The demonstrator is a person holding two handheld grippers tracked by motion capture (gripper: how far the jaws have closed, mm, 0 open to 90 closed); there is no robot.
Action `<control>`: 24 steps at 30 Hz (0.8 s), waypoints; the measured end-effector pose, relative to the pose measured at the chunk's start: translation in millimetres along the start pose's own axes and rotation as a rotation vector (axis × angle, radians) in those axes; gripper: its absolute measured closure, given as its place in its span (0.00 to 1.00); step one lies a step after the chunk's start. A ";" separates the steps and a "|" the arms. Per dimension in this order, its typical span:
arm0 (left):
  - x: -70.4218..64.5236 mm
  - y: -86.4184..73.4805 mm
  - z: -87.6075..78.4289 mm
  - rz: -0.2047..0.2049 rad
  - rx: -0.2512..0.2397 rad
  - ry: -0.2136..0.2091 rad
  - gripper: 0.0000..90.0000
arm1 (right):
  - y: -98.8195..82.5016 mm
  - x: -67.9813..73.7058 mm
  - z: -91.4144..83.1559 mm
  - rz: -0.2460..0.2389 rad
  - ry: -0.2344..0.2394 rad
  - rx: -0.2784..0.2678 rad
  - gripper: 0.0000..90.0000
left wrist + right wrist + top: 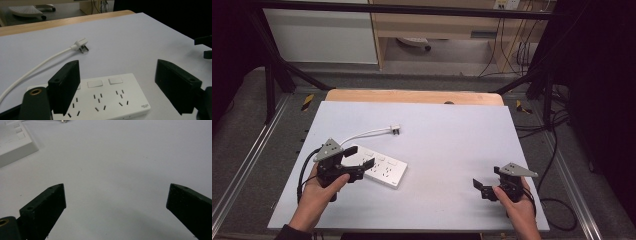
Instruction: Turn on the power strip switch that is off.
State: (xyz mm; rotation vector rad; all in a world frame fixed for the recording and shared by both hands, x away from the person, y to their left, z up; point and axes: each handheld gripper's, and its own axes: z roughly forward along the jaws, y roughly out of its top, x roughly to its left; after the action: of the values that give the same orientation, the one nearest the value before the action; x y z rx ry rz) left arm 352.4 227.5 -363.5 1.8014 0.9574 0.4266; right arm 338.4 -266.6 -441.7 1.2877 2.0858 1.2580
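I have the left gripper (357,162) poised over the white power strip (100,100), jaws spread wide and gripping nothing; the strip lies flat on the table (452,145) just beyond and below them, its near end between the two pads. Its white cord (37,66) runs off past the left jaw to the plug (81,46), which lies loose farther ahead. My right gripper (484,189) rests well apart, jaws also wide with bare table between them. I judge the strip rigid, light and smooth-sided, so it could slip; I would clamp across its long edges near the middle. The cord is limp and will drag behind.
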 end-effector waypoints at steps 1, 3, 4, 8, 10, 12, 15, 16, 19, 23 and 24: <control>-0.6 0.2 1.3 -0.004 0.000 -0.001 0.20 | 0.0 -0.1 -0.1 -0.001 0.001 0.000 0.03; -0.9 0.9 2.9 -0.002 0.005 -0.001 0.18 | 0.0 -0.3 -0.2 -0.001 0.002 -0.001 0.03; -1.1 1.2 3.7 -0.005 0.006 -0.002 0.17 | 0.0 -0.3 -0.2 -0.001 0.002 -0.001 0.03; -1.6 3.1 6.5 0.003 0.007 0.002 0.15 | 0.1 -0.2 -0.6 0.003 0.003 0.000 0.03; -1.8 4.4 8.3 0.006 0.006 0.004 0.13 | 0.1 -0.1 -0.8 0.006 0.003 0.000 0.03; -2.1 5.9 9.7 0.008 0.008 0.005 0.11 | 0.1 -0.1 -0.8 0.007 0.003 0.000 0.03; -1.9 7.8 11.5 0.006 0.006 0.010 0.08 | 0.1 -0.2 -1.0 0.007 0.004 0.000 0.03; -1.7 8.4 12.0 0.006 0.007 0.011 0.08 | 0.1 -0.3 -1.0 0.006 0.004 -0.001 0.03; -1.1 9.9 13.2 0.007 0.009 0.021 0.07 | 0.2 -0.4 -1.2 0.006 0.004 -0.001 0.03; -0.5 11.6 15.6 0.000 0.014 0.004 0.07 | 0.2 -0.6 -1.4 0.006 0.004 -0.003 0.03; -0.6 12.0 16.1 0.001 0.016 0.004 0.07 | 0.1 -0.6 -1.3 0.006 0.004 -0.004 0.03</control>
State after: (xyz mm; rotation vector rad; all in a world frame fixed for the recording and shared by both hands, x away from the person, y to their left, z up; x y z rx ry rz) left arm 367.7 215.1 -359.5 1.8159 0.9656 0.4244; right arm 337.9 -267.8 -441.0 1.2918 2.0818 1.2677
